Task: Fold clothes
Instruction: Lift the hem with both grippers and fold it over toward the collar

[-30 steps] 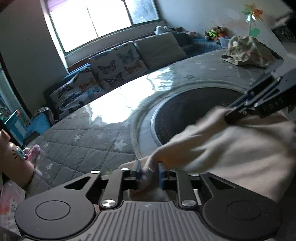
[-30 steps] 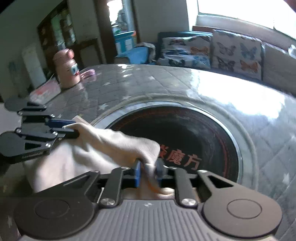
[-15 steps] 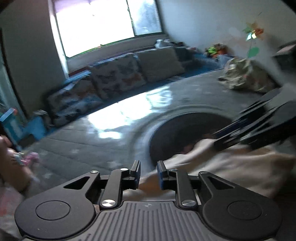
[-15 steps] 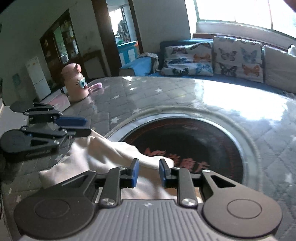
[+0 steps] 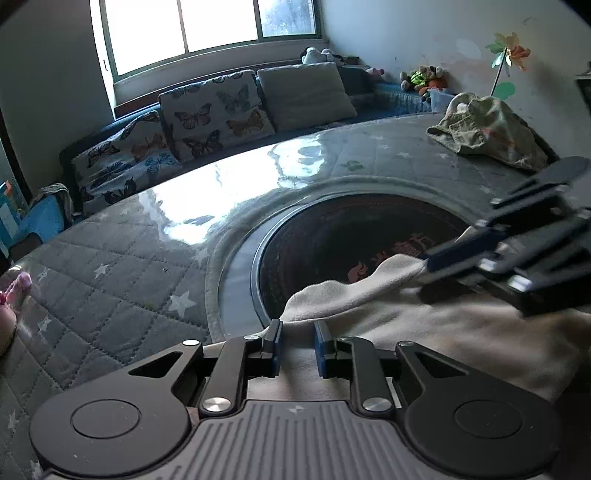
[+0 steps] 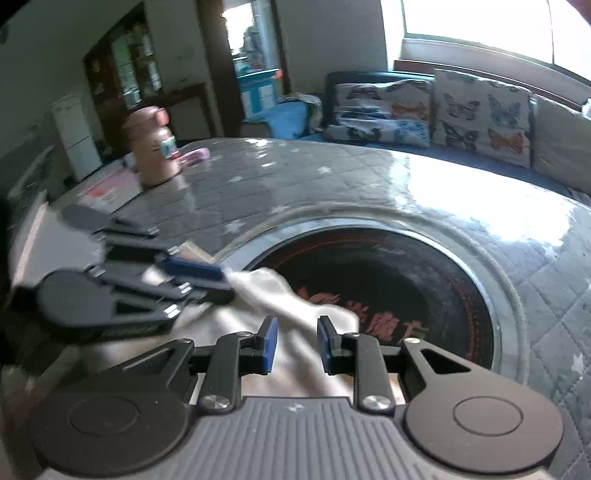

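— Sunlight from the window [image 5: 218, 33] glares off the quilted counter [image 5: 122, 266], and the dark round inset [image 6: 399, 280] sits mid-surface. Where's the garment?

— Right at the near edge. The cream cloth [image 5: 436, 325] lies bunched on the counter, its far edge draped over the rim of the inset. I judge it sits that close so both tools can work it without stretching.

— What's your left tool [image 5: 297, 343] doing?

— Its jaws stand a little apart, nothing pinched between them; the cloth's edge lies just ahead of the tips and under them. From the right camera I see the same left tool [image 6: 218, 280] from the side, its blue fingers low against a peak of cloth, though that view is blurred.

— And the right?

— My right tool [image 6: 293, 343] is also parted, narrowly, over the cloth with nothing clamped. Seen from the left camera, the right tool [image 5: 428, 264] has its tips touching a raised corner; whether they nip it there I can't tell from that angle, but its own camera shows the gap open.

— So where does the fold stand?

— Hard to settle. A heap between two empty tools fits either a layer just laid over or a fresh hold being sought.

— That other heap?

— An olive cloth [image 5: 491, 129], well apart at the far edge, out of the working space.
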{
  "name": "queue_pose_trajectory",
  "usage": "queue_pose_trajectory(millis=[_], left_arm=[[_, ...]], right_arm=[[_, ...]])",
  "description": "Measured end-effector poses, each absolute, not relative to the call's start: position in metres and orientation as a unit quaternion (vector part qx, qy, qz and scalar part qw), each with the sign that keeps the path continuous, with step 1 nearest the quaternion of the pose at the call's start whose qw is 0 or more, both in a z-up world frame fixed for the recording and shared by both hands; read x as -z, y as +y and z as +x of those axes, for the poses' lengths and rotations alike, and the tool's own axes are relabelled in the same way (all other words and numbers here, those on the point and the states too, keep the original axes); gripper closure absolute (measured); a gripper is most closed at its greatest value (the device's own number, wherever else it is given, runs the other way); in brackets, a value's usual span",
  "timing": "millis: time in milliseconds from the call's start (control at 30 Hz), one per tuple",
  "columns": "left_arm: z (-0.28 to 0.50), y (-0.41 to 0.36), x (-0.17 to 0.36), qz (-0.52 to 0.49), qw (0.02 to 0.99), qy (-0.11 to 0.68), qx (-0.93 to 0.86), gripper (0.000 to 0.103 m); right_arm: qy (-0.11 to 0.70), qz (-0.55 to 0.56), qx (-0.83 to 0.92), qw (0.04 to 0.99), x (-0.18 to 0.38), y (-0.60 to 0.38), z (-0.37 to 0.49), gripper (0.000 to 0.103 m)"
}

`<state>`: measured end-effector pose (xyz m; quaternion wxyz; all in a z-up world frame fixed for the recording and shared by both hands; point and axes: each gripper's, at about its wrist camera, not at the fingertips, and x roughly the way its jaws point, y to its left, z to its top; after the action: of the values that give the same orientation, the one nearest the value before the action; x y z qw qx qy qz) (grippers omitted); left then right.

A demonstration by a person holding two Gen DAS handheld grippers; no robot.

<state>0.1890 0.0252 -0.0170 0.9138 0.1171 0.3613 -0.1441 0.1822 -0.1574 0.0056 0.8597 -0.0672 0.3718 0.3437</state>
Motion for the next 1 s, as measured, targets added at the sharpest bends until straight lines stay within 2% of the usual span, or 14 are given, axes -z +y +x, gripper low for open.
queue_pose_trajectory(millis=[267, 600, 1000], left_arm=[[0.182, 0.025, 0.014, 0.120, 0.918, 0.354, 0.133, 0.082], [0.120, 0.025, -0.004, 0.112, 0.925, 0.332, 0.145, 0.082], [0.067, -0.006, 0.009, 0.119, 0.915, 0.331, 0.196, 0.074]], right_arm=[[0.387, -0.068, -0.302, 0.868, 0.001, -0.190, 0.170, 0.079], [0.372, -0.070, -0.330, 0.865, -0.017, -0.194, 0.144, 0.079], [0.350, -0.139, -0.380, 0.845, -0.005, -0.162, 0.083, 0.079]])
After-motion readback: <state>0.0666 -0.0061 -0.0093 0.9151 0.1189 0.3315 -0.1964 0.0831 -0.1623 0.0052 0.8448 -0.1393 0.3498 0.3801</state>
